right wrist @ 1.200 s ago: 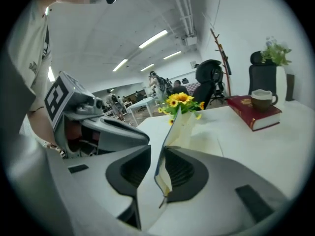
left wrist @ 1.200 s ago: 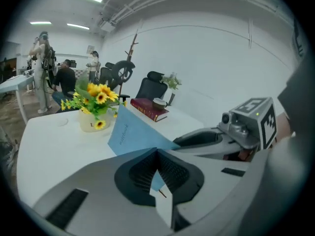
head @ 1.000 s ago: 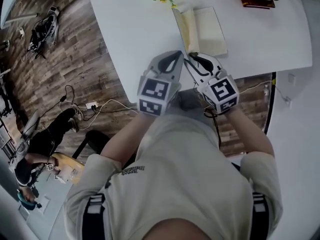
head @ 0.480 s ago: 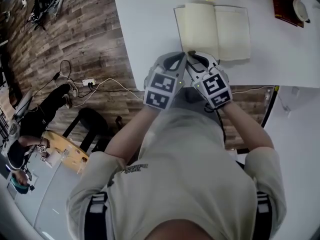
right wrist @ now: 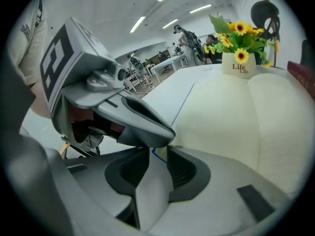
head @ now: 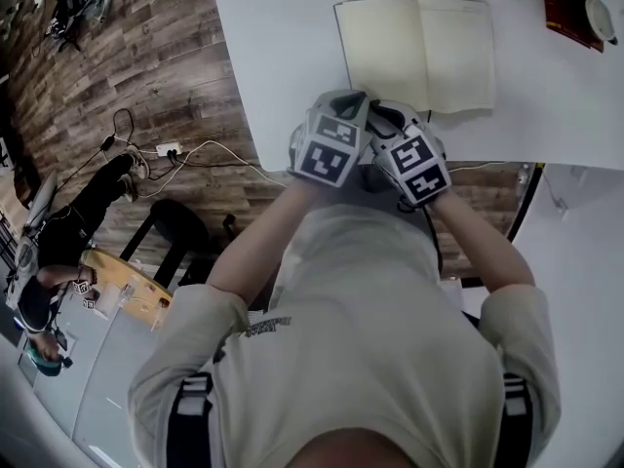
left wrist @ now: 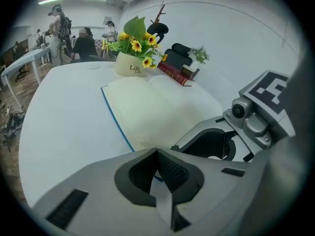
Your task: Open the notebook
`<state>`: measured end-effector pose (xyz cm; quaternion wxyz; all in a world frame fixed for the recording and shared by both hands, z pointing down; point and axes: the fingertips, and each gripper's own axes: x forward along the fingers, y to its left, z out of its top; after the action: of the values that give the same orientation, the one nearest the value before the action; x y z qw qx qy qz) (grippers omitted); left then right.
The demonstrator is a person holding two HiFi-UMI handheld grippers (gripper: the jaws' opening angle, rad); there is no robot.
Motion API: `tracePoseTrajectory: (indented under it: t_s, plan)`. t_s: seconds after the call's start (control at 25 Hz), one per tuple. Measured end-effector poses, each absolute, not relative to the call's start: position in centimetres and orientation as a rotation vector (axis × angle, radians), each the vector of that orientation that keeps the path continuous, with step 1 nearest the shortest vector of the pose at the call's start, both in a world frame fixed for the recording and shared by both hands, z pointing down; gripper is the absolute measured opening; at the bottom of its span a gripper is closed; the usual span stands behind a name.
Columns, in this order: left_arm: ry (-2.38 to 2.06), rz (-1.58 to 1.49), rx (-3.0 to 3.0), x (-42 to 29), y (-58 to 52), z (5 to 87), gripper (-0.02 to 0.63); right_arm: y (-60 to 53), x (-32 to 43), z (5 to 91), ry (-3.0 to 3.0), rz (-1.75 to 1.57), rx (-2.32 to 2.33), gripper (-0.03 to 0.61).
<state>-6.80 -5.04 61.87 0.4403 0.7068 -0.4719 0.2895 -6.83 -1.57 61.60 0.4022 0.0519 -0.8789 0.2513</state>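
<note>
Fingers [left wrist: 173, 172] of left gripper [head: 357, 98] meet at tips, nothing held; right gripper [head: 378, 107] fingers [right wrist: 179, 168] narrowly apart, opening, nothing gripped. Both at tabletop [head: 283, 57] near edge. Open notebook [head: 417, 52] lies flat just beyond; bare tabletop to its left. Farther back, flower pot [left wrist: 130, 66] mostly cut off in head view.

Left of notebook [head: 419, 52]: wide bare table [head: 283, 57], open passage. Behind notebook: flower pot [left wrist: 130, 65] close to far edge, blocks reach there. Behind-right of notebook: red book [left wrist: 172, 74], dark objects beyond it. Right of notebook: bare strip to table edge.
</note>
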Motion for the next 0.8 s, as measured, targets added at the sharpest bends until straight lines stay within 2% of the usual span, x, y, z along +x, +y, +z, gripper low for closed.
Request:
tracePoseTrajectory:
  t_s: [0.24, 0.44, 0.68, 0.8]
  plan:
    - [-1.158, 0.740, 1.759, -7.0, -4.8, 62.1, 0.012, -2.9, -3.9, 59.5, -2.201, 0.622, 0.173, 0.116]
    - [-1.157, 0.745, 1.757, -7.1, -4.9, 62.1, 0.012, -10.6, 3.0, 56.9, -2.227, 0.529, 0.490, 0.118]
    - [-1.167, 0.738, 1.759, -6.7, -5.2, 62.2, 0.012, -16.4, 9.9, 60.5, -2.116, 0.646, 0.706, 0.238]
    - [-1.164, 0.731, 1.761, -6.7, -5.2, 62.1, 0.012, -16.2, 9.8, 61.2, -2.116, 0.686, 0.709, 0.258]
